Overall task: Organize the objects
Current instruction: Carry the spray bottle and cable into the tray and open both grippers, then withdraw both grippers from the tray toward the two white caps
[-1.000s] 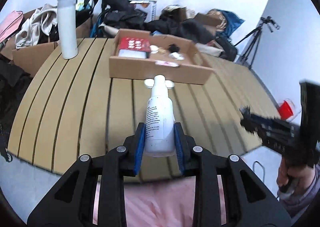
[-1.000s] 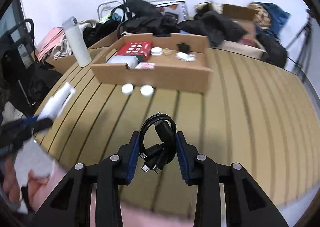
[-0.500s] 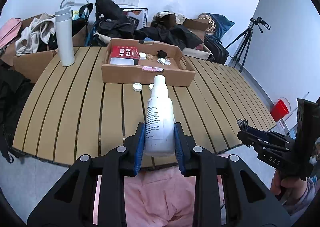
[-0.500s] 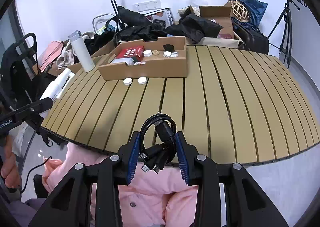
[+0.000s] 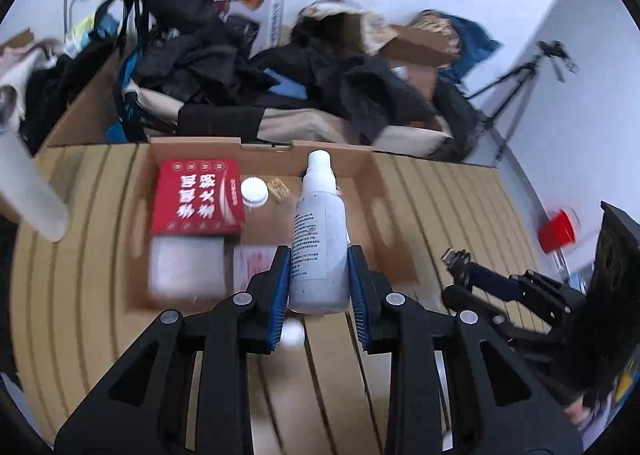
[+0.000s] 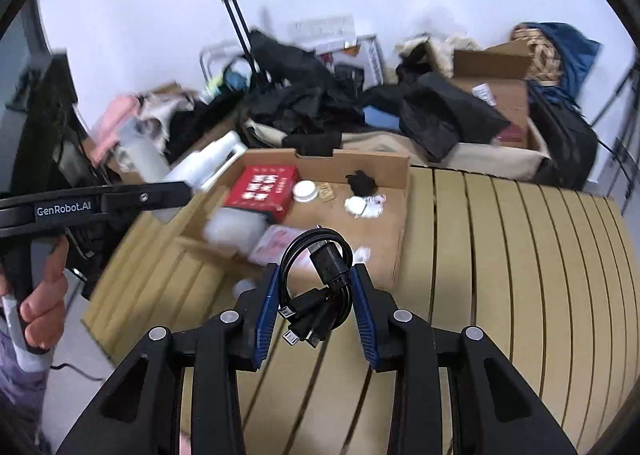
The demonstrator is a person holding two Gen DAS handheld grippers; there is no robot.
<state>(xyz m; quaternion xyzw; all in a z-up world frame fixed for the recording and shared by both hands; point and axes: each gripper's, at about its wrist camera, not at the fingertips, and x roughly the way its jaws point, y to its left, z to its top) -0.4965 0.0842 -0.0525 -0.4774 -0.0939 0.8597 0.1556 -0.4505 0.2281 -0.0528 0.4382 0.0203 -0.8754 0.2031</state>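
Note:
My left gripper (image 5: 319, 287) is shut on a white spray bottle (image 5: 320, 231) and holds it over the near wall of an open cardboard box (image 5: 394, 255) on the slatted table. My right gripper (image 6: 314, 301) is shut on a coiled black cable (image 6: 320, 275) and holds it above the box's near edge (image 6: 400, 251). The box holds a red packet (image 5: 196, 197), a white round lid (image 5: 254, 191), a clear wrapped block (image 5: 186, 267) and a pink sachet (image 6: 276, 241). The left gripper and its bottle (image 6: 208, 163) also show in the right wrist view.
A white thermos (image 5: 28, 195) stands left of the box. A small white cap (image 5: 292, 333) lies on the wooden table (image 6: 520, 275) in front of the box. Bags, clothes and cardboard boxes (image 6: 492, 95) pile up behind the table. A red cup (image 5: 558, 231) is at right.
Both grippers have moved forward from the table's near edge to the cardboard box, still holding the bottle and the cable.

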